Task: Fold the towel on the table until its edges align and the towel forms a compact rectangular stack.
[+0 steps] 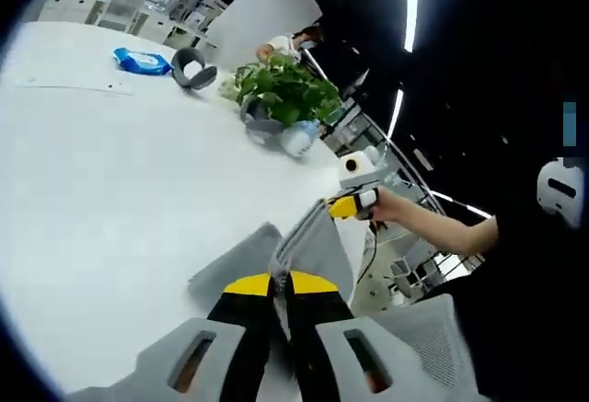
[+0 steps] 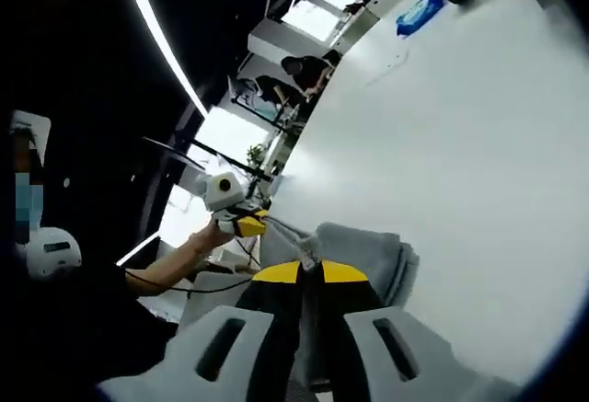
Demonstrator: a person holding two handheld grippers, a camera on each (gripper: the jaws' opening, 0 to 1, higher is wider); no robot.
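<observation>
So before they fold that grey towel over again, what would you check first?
1. Left gripper shut on the towel: ok, jaws closed on an edge.
2. Right gripper shut on the towel: ok, cloth pinched at the tips.
3. Both held corners level with each other: cannot tell.
4. Towel edges aligned: not ok, it hangs bunched.
5. Bare table ahead to lay it down: ok.
6. Plant and blue packet away from the towel: ok.
</observation>
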